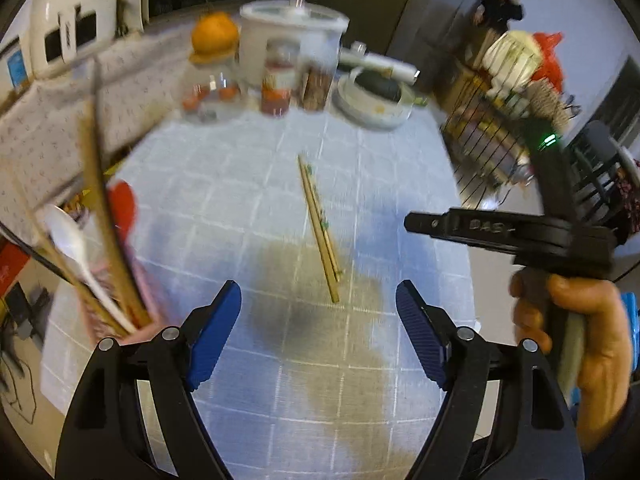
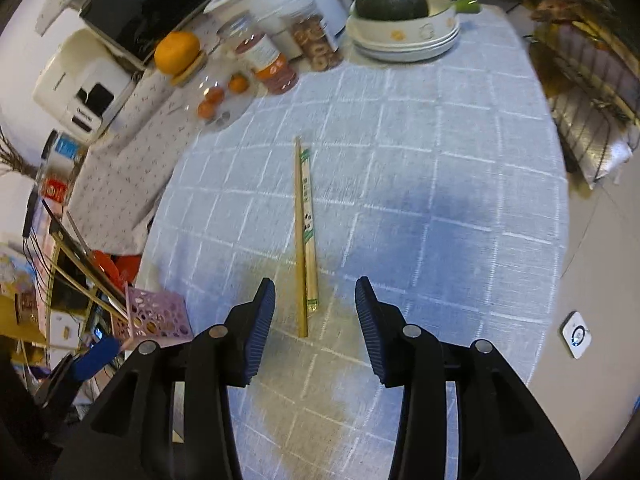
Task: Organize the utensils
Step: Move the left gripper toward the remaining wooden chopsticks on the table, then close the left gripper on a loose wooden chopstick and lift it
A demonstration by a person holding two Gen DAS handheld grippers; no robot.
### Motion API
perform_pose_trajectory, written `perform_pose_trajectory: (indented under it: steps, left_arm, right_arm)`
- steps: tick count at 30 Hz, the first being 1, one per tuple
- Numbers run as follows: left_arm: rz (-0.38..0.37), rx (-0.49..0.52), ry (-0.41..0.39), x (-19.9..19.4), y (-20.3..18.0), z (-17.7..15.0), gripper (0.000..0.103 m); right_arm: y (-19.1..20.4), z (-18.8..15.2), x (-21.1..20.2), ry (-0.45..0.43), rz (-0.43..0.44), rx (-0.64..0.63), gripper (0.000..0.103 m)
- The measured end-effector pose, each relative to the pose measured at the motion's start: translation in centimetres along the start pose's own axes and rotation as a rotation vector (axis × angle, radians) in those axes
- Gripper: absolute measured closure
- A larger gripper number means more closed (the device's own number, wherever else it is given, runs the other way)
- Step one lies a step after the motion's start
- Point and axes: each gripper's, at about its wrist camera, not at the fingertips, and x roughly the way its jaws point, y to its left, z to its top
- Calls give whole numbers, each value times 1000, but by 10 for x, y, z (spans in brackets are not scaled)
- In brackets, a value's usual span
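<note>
On the blue checked surface [image 2: 440, 200] the chopsticks [image 2: 306, 240] lie loose ahead of the half-open, empty right tongs [image 2: 316, 312]; left tongs [image 1: 319, 312] wide, empty; the operator should straddle both sticks together near their lower ends before closing.

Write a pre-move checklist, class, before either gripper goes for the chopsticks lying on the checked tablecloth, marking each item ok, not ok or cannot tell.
1. Right gripper empty, jaws apart: ok.
2. Left gripper empty, jaws wide: ok.
3. Chopsticks lie flat side by side on the tablecloth, nothing on top: ok.
4. Right gripper lined up: near ends of the chopsticks sit between its fingers: ok.
5. Pink holder stands at the table's left edge, already holding a white spoon and sticks: ok.
6. Room left in the holder: cannot tell, blurred.
</note>
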Motion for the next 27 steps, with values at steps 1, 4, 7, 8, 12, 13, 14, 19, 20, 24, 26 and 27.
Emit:
perform_pose_trajectory:
  steps: [1,4,7,8,12,13,14,19,20,24,26,27]
  left_arm:
    - [12,-12,23,11,-1,2,27]
    - [64,-26,61,39,-2,8,27]
    - [97,-30,96,63,-3,12,27]
    - [106,-35,113,73,-2,16,27]
    - [150,-52,135,98,1,29,27]
    - [163,-54,140,104,2,33,27]
    - [172,-55,147,110,3,36,27]
    - [168,-106,192,137,12,49,28]
    - [169,-117,203,143,14,52,28]
    - [186,-146,232,163,19,59,35]
    - [192,-148,236,172,19,63,35]
    - [187,-148,236,174,19,65,35]
  right_arm:
    - [1,0,3,14,-8,-9,61]
    - [1,1,12,49,-21,-37,61]
    - [-4,5,15,52,-33,-38,61]
    - [-7,6,15,53,-32,-32,60]
    - [-16,12,19,68,-38,-19,60]
    - [-17,13,20,73,-41,-23,60]
    - [-18,14,21,76,-45,-27,60]
    - [-22,20,23,73,-51,-18,60]
    - [-23,20,24,74,-54,-17,60]
    - [-22,21,28,84,-57,-20,60]
    - [-21,23,27,81,-51,-22,60]
    - [-21,24,27,78,-46,-21,60]
